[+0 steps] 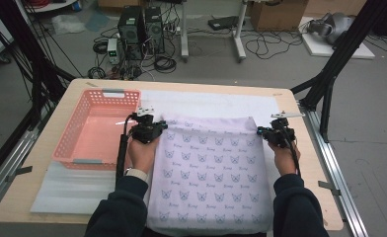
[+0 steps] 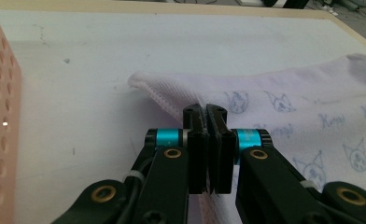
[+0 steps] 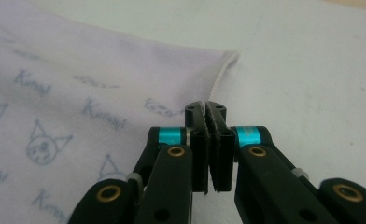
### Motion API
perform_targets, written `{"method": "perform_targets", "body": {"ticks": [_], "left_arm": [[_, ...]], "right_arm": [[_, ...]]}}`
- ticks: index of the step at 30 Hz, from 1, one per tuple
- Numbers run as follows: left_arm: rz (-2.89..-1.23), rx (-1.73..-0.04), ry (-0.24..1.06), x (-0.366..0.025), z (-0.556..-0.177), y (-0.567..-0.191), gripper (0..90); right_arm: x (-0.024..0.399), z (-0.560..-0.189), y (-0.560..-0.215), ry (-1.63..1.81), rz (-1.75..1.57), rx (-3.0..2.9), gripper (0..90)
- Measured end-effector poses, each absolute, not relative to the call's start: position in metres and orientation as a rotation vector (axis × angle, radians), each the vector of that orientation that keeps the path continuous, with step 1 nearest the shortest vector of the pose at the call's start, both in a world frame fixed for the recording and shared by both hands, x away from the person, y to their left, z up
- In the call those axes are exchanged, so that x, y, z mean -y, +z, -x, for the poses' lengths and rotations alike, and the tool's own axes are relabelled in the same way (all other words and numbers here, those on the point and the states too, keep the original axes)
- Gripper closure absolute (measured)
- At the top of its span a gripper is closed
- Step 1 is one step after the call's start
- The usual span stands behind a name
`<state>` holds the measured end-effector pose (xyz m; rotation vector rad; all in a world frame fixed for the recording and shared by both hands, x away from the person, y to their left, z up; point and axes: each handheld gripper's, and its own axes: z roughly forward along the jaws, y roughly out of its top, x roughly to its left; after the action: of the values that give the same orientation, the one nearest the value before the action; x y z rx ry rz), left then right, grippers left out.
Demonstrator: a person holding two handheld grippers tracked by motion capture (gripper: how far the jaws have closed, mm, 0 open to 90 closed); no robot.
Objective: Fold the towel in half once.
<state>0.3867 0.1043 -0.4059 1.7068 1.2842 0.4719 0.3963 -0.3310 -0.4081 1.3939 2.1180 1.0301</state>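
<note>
Dark navy sleeves (image 1: 117, 210); black grippers, cyan bands, brass screws (image 2: 172, 153), trailing black cables.

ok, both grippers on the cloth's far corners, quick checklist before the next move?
1. Left gripper shut on printed cloth edge: ok.
2. Right gripper shut on the cloth's other side edge: ok.
3. Both grips near the far corners, roughly level in the high view: ok.
4. Pink basket empty, beside the left gripper: ok.
5. Cloth's near end hangs over the table edge by the person: cannot tell if it will snag.
6. How much fabric sits between the pads: cannot tell.
</note>
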Motion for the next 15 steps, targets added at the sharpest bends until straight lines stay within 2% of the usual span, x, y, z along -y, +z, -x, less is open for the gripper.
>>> {"method": "perform_targets", "body": {"ticks": [11,15], "left_arm": [[-1.770,-1.185,0.478,-0.108,-0.359,-0.393,86.8],[-1.803,-1.146,0.477,-0.112,-0.344,-0.395,86.7]], "right_arm": [[0.330,-0.365,-0.384,1.137,-1.299,-2.151,88.0],[0.335,-0.343,-0.387,1.192,-1.283,-2.149,88.0]]}}
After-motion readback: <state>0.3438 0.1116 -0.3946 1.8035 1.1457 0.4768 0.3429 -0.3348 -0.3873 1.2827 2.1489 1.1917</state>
